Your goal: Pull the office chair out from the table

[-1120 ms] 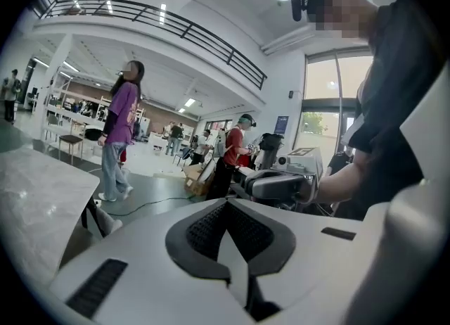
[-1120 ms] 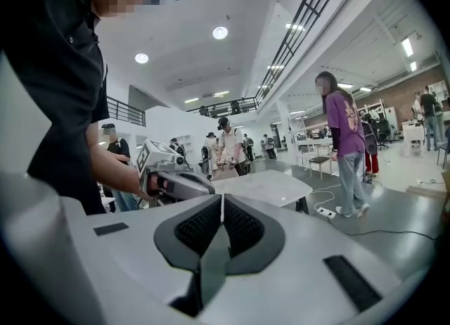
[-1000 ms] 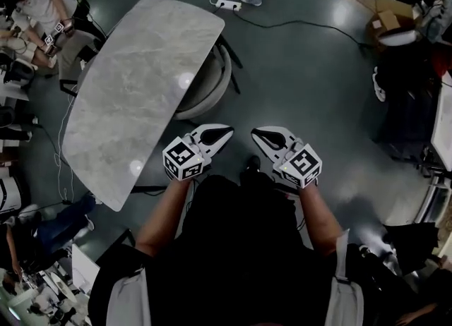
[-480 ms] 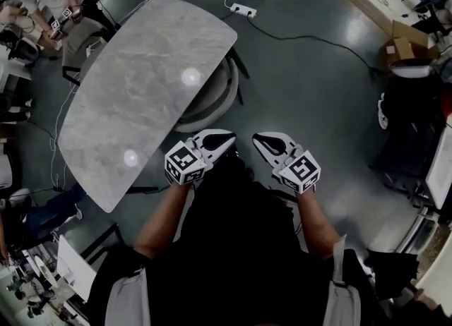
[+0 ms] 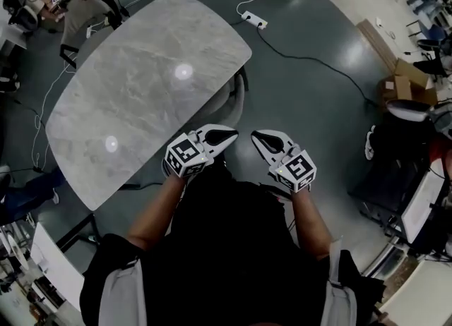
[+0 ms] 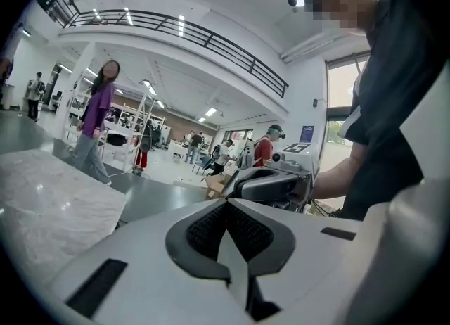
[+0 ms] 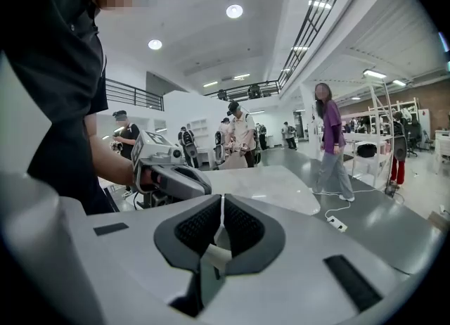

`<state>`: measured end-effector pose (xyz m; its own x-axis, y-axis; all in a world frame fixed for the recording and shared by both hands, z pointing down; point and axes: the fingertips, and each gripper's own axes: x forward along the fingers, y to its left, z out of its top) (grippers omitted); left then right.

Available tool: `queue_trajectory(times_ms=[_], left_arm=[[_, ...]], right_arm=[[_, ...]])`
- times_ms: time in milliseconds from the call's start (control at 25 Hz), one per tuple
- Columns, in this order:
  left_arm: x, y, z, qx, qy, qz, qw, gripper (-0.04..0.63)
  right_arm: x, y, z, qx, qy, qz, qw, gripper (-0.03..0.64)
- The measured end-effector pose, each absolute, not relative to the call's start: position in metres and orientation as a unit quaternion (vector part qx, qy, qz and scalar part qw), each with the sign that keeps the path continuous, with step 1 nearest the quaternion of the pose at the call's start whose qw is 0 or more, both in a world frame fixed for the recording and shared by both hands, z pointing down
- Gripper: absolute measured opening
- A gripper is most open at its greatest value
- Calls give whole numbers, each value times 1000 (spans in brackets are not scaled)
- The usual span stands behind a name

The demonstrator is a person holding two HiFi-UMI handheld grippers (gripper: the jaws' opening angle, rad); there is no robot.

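Though left gripper and right gripper are closed empty, the office chair lies just beyond, under the table. Left is nearer.

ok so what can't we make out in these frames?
- Office chair: the head view shows only a pale curved rim under the grey marble-look oval table. The top hides the rest, so chair or table base, cannot tell.
- Floor below the shut left gripper and right gripper: hidden by the person's black torso, head view.
- Both gripper views: aimed over the tabletop, nothing under it shows.
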<state>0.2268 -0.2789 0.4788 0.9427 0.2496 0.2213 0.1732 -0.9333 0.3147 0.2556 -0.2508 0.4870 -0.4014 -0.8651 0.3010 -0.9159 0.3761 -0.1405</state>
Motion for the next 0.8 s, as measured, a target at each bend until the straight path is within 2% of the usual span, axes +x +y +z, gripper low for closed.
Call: queue_trajectory(times_ms=[400, 800], left_arm=[[212, -340, 483, 978, 35, 124, 163, 12], [220, -361, 500, 969, -97, 124, 191, 12]], right_arm=[[238, -317, 488, 458, -867, 132, 144, 25], [259, -336, 508, 342, -912, 142, 178, 25]])
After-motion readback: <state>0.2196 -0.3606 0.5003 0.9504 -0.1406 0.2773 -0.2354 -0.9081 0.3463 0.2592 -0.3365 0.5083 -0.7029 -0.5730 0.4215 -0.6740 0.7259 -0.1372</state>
